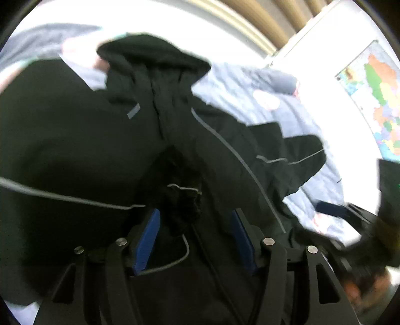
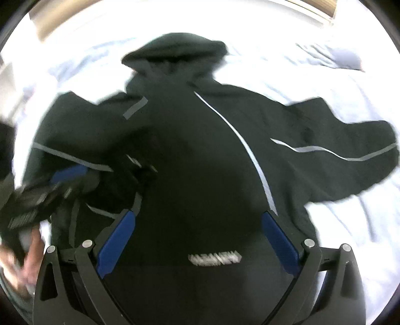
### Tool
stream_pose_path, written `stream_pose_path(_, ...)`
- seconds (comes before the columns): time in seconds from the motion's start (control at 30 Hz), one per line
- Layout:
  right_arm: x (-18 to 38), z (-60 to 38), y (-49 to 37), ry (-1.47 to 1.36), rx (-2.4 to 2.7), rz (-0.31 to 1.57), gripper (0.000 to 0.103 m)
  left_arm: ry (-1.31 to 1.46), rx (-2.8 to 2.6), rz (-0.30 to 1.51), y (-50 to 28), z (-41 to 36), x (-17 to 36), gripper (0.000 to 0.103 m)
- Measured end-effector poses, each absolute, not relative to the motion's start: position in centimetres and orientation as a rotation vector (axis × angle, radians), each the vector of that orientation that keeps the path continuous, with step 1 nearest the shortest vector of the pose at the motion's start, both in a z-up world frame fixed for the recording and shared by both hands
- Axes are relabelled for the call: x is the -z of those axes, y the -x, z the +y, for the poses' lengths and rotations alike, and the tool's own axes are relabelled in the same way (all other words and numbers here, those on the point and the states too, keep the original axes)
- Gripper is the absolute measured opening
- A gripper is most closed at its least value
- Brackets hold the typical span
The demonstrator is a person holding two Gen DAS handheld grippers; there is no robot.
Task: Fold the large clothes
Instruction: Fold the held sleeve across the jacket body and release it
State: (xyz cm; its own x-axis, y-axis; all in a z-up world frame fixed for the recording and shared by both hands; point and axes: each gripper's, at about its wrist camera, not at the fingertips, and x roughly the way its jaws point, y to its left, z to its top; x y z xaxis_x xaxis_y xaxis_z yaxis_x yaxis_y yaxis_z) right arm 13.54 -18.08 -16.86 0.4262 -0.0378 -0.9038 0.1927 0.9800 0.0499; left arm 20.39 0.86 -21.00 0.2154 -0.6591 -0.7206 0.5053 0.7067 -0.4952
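A black hooded jacket [image 2: 195,155] with grey reflective stripes lies spread on a light blue bed sheet [image 2: 312,82], hood at the far end. It fills the left wrist view too [image 1: 75,140]. My left gripper [image 1: 195,220] is open just above the jacket, with a bunched black fold and cuff between its blue pads [image 1: 147,240], not pinched. It also shows at the left of the right wrist view [image 2: 67,175]. My right gripper [image 2: 200,220] is wide open above the lower body of the jacket, near a white logo [image 2: 215,258], holding nothing.
The jacket's right sleeve [image 2: 350,155] stretches out to the right on the sheet. A coloured wall map [image 1: 375,100] hangs at the right. A wooden headboard [image 1: 262,22] stands beyond the bed. A person's hand [image 2: 27,252] holds the left gripper.
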Motion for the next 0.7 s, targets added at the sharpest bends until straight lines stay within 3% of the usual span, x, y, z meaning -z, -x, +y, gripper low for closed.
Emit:
stream_pose_path(0.13,18.7,-16.6,-17.9,-0.228,0.019,1.106,0.101,0.142,0.742,1.014,-19.4,4.9,16.9,0.062)
stream_pose_path(0.2,20.1,-15.6,-20.1,-0.267,-0.047,1.117,0.094,0.141,0.687,0.999,-19.3,6.9,15.7,0.062)
stream_pose_path(0.47,26.1,-14.4,-24.3,-0.369,-0.008,1.213,0.086,0.157,0.492,1.006,-19.8,12.8,15.4,0.062)
stream_pose_path(0.53,26.9,-14.0,-24.7,-0.377,-0.031,1.234,0.057,0.174,0.473,1.01,-19.8,13.3,15.8,0.062)
stream_pose_path(0.57,27.0,-13.6,-24.9,-0.372,-0.054,1.242,0.049,0.181,0.467,1.013,-20.0,13.4,16.0,0.062)
stream_pose_path(0.63,26.2,-13.0,-24.6,-0.328,-0.067,1.216,0.038,0.18,0.454,1.015,-20.4,13.3,16.1,0.062)
stream_pose_path(0.7,24.4,-12.7,-24.1,-0.274,-0.068,1.159,0.034,0.173,0.44,1.006,-20.9,13.0,16.0,0.062)
